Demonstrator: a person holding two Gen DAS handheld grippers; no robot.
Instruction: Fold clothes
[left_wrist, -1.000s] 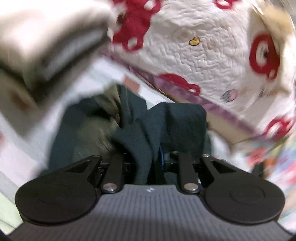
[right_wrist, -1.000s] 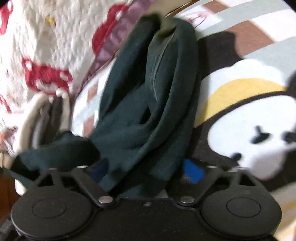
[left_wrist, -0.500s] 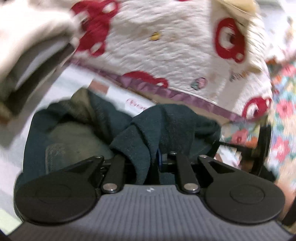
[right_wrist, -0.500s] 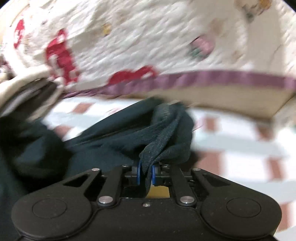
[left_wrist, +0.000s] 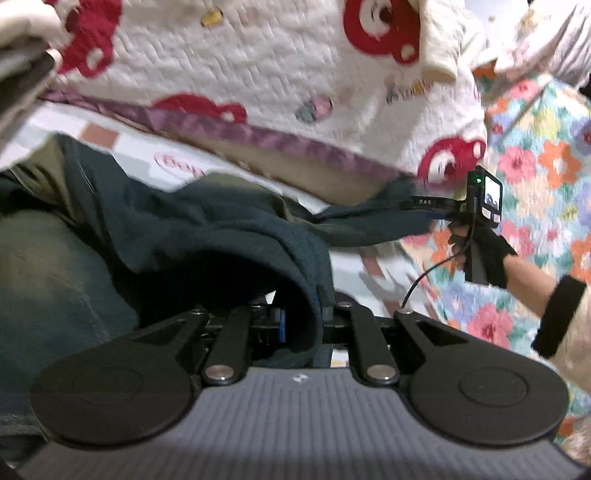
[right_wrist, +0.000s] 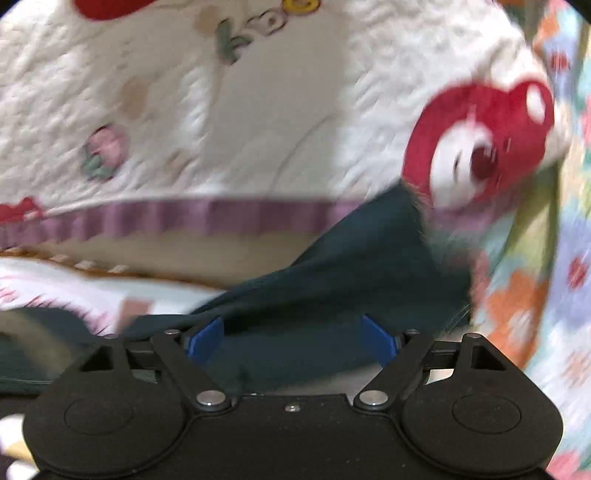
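Observation:
A dark green garment (left_wrist: 192, 229) lies spread over the patterned bed sheet (left_wrist: 384, 273). My left gripper (left_wrist: 301, 314) is shut on a fold of it, which drapes over the fingers. In the left wrist view the right gripper (left_wrist: 424, 204) is at the garment's far right end. In the right wrist view my right gripper (right_wrist: 291, 338) is open, its blue pads (right_wrist: 205, 334) wide apart over the garment (right_wrist: 332, 280), which lies flat between them.
A white quilt with red bears (left_wrist: 258, 74) and a purple border (right_wrist: 177, 218) lies behind the garment. A floral blanket (left_wrist: 546, 162) is on the right. Folded pale clothes (left_wrist: 22, 44) sit at the upper left.
My right gripper has opened and let go of the garment's end. The garment has been pulled out wider to the right. My left gripper keeps its hold.

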